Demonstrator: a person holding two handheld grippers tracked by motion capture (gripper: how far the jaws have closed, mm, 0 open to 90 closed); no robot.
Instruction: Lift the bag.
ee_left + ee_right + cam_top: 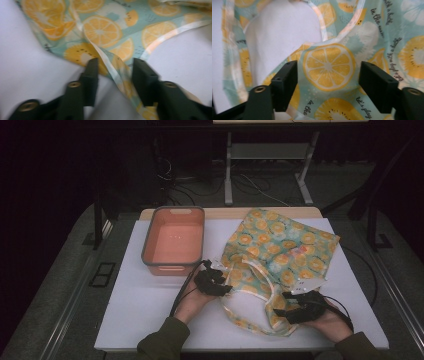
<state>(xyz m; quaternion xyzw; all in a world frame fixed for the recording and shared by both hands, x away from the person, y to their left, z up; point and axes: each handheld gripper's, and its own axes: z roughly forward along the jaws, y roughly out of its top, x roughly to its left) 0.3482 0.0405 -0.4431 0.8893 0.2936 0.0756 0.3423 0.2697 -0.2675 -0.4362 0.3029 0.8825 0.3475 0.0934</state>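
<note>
The right gripper (pixel 280 312) is held with fingers apart over the bag (pixel 280 247), the left gripper (pixel 227 282) astride its strap (pixel 112 70) — nothing gripped yet, nothing placed in the bin (pixel 172 265).

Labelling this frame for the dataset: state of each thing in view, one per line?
fruit-print apron: crumpled on the table, straps looped loose toward the person
orange plastic bin: upright, nothing inside
left gripper: jaws apart, an apron strap runs between them, pads not pressing on it
right gripper: jaws wide apart over the apron cloth, holding nothing
white table: bears the bin and the apron
</note>
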